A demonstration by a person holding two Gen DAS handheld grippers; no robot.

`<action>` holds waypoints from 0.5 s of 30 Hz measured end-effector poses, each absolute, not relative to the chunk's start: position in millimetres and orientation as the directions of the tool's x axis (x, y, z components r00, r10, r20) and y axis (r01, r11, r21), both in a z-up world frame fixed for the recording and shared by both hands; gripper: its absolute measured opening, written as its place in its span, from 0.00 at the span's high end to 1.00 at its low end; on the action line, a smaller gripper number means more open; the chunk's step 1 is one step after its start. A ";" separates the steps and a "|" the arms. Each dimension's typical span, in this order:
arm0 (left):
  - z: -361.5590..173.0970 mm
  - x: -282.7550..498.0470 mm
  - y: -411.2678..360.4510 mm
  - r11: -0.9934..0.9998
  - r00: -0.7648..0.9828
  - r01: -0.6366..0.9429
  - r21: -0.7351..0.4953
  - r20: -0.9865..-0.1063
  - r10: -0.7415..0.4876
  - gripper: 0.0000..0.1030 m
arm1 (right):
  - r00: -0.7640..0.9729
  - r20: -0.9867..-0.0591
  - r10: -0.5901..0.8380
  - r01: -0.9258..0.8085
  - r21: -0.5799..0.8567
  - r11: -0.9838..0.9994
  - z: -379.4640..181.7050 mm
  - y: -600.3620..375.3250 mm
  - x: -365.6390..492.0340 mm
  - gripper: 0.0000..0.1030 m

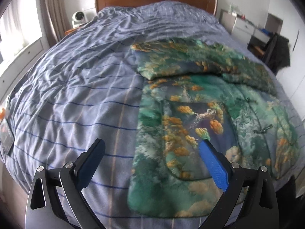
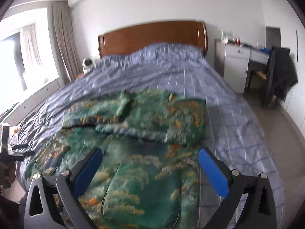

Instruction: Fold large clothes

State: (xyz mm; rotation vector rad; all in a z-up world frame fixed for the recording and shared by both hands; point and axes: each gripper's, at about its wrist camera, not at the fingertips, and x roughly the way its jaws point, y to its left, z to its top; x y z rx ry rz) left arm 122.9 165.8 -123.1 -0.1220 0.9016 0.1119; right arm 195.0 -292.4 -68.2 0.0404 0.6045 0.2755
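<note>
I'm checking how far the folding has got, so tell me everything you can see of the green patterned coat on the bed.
The coat is a thick, padded-looking garment printed in green, teal and orange. It lies flat on the blue striped bedspread, toward the foot of the bed. Both sleeves are folded across the upper body. A large patch pocket and small dark fasteners down the front show. Nothing grips it; the open jaws of both grippers hover above its lower part.

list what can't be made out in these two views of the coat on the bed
- Coat print and seams, right wrist view: smeared by motion blur.
- Coat's near hem, both views: hidden behind the tongs and cut off by the bottom edge.
- Underside of the folded-over sleeve, left wrist view: covered by the sleeve itself.
- Small items on the white cabinet: too small and blurred.
- Left tongs: cut off at the left edge.
</note>
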 end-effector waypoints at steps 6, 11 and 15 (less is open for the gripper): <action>-147.9 102.9 209.1 0.961 0.534 -0.197 -0.196 -0.843 -0.062 0.04 | 0.732 -0.662 0.158 -0.166 0.052 0.985 -89.9 -319.1 186.7 0.00; -177.5 97.4 214.1 0.945 0.489 -0.178 -0.275 -0.858 -0.157 0.04 | 0.578 -0.798 0.169 -0.147 0.102 0.984 -131.2 -360.3 179.9 0.00; -180.1 107.8 197.5 0.931 0.502 -0.085 -0.354 -0.822 -0.267 0.04 | 0.500 -0.827 0.257 -0.128 0.223 0.966 -156.9 -381.0 178.6 0.00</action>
